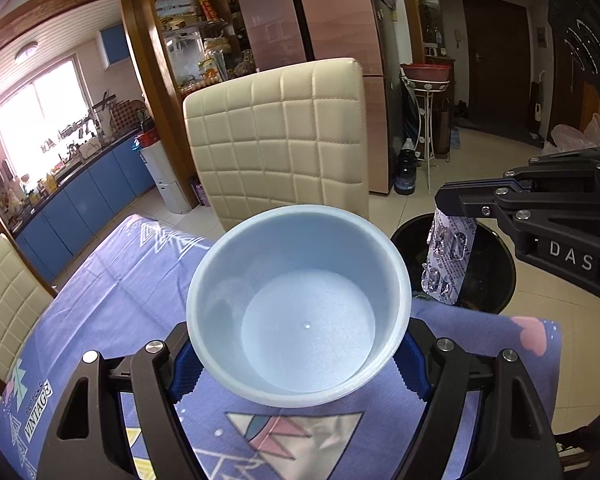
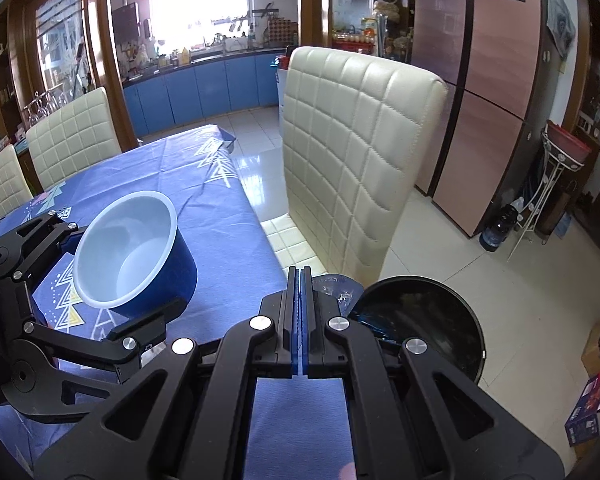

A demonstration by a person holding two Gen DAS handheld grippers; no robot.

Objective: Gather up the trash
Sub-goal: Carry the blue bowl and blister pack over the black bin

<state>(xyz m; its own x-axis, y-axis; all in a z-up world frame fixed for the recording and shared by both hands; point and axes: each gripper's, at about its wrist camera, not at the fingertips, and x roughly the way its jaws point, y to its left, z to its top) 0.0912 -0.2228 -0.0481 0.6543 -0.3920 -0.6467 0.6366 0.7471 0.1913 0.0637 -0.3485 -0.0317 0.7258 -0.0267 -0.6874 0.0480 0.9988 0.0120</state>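
Observation:
My left gripper (image 1: 300,356) is shut on a blue bowl with a white inside (image 1: 300,304), held tilted over the table; the bowl looks empty. It also shows in the right wrist view (image 2: 128,248). My right gripper (image 2: 300,276) is shut on a silver pill blister pack (image 1: 448,260), which hangs down over the open black trash bin (image 1: 496,280) beside the table. In the right wrist view only a corner of the blister pack (image 2: 338,286) shows past the fingers, above the bin (image 2: 428,328).
The table carries a blue patterned cloth (image 2: 204,200). A cream quilted chair (image 1: 280,136) stands at the table's far edge, close to the bin. More cream chairs (image 2: 72,136) stand on the left. A fridge (image 2: 480,60) and a metal stand (image 2: 548,184) are behind.

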